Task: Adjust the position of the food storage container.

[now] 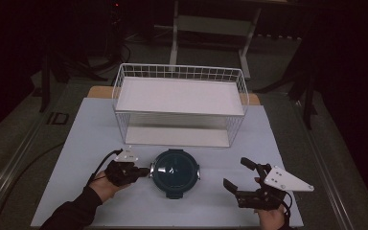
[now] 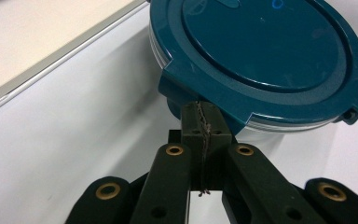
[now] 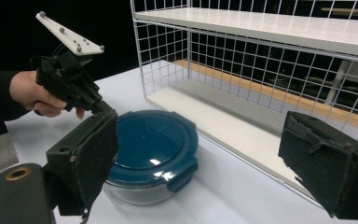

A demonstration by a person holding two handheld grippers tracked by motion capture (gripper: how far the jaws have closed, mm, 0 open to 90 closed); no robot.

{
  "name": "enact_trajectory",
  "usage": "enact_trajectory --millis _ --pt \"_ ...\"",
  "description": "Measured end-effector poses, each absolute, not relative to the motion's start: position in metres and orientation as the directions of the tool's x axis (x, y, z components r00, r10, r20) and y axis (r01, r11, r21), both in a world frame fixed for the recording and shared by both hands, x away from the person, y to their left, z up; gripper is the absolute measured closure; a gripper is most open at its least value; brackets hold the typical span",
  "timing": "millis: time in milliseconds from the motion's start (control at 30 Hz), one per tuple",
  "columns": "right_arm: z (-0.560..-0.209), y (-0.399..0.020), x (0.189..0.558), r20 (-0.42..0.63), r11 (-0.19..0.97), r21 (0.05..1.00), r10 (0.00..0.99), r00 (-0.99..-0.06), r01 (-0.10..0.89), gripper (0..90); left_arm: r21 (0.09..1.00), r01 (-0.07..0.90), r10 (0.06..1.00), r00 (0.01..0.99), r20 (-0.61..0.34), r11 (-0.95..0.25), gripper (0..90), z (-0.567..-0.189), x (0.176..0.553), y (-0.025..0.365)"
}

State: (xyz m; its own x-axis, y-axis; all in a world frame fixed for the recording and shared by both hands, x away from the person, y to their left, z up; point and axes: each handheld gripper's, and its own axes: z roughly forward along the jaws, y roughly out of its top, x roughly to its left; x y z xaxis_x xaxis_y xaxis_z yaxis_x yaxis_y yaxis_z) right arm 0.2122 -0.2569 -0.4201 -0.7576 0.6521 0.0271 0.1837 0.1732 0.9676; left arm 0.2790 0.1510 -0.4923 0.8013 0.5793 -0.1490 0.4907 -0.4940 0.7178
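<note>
nearest the person, the right gripper (image 1: 243,179) hovers low over the front right of the bench (image 1: 91,143), its jaws spread wide with nothing between them, well apart from the container. the left gripper (image 1: 143,171) sits at the front left, held in a hand (image 1: 106,184) with a dark sleeve, and its jaws are pressed together; in the left gripper view their tips touch or sit just under the side latch tab of the container's lid, though whether they pinch the tab cannot be told. the round container (image 1: 176,171) stands on the bench between the two grippers, closer to the left one: a clear glass bowl under a dark teal lid (image 2: 265,51) with clip tabs around its rim. the lid is on, so what is inside cannot be made out. behind it, toward the middle of the bench, stands a white wire rack (image 1: 179,103) with mesh sides, a white upper shelf and a white lower shelf, both bare. the bench is covered in a pale sheet, with a strip of wood edge (image 1: 98,91) showing at the back. beyond lie a grey floor, dark surroundings, and the pale legs of a stand (image 1: 175,38).
</note>
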Motion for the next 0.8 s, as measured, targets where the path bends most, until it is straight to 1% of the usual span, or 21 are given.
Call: enact_trajectory --millis 367,667,800 --pt "-0.422 -0.256 0.214 0.025 0.182 0.965 0.649 -0.760 0.188 11.4 0.724 0.467 0.550 0.823 -0.145 -0.508 90.0 -0.493 0.284 0.119" --pt "-0.423 -0.253 0.214 0.025 0.187 0.963 0.648 -0.761 0.191 11.4 0.731 0.460 0.554 0.822 -0.136 -0.504 90.0 -0.494 0.286 0.111" --pt "-0.422 -0.252 0.215 0.029 0.187 0.963 0.649 -0.760 0.196 11.4 0.726 0.470 0.548 0.823 -0.153 -0.503 90.0 -0.495 0.287 0.114"
